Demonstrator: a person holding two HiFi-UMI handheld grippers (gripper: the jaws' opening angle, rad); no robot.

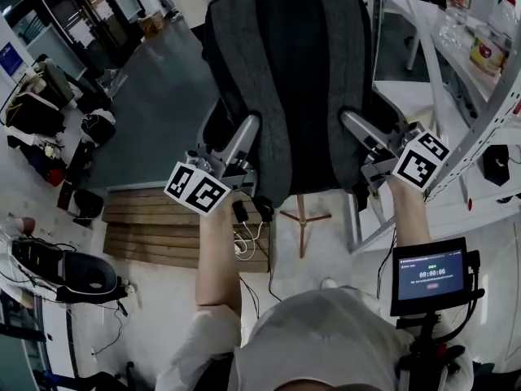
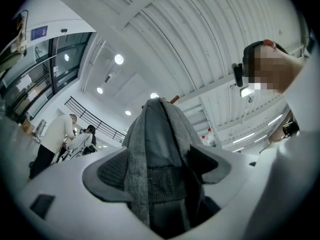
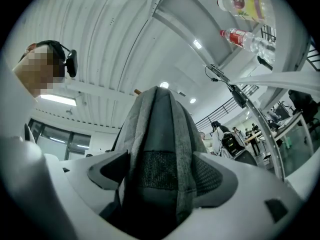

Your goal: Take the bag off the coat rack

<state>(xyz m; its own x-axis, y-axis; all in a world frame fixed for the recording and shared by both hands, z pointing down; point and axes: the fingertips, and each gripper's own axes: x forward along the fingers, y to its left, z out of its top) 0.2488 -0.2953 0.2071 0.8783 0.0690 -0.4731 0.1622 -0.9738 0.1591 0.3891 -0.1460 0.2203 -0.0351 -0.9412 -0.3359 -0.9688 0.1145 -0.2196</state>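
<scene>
A grey and black backpack (image 1: 285,80) hangs on the coat rack, whose wooden foot (image 1: 303,218) shows below it on the floor. My left gripper (image 1: 248,129) is at the bag's lower left side and my right gripper (image 1: 352,125) at its lower right side. In the left gripper view the bag's edge (image 2: 160,149) fills the space between the wide-set jaws of the left gripper (image 2: 160,169), and a brown peg tip (image 2: 173,99) pokes out above it. The right gripper view shows the same: the bag (image 3: 160,149) sits between the wide jaws of the right gripper (image 3: 160,171).
A white shelf frame (image 1: 456,129) with bottles (image 1: 488,47) stands close on the right. A wooden pallet (image 1: 163,218) and cables lie on the floor to the left, with bags further left. A small screen (image 1: 430,275) is by my right arm. People (image 2: 55,134) stand far off.
</scene>
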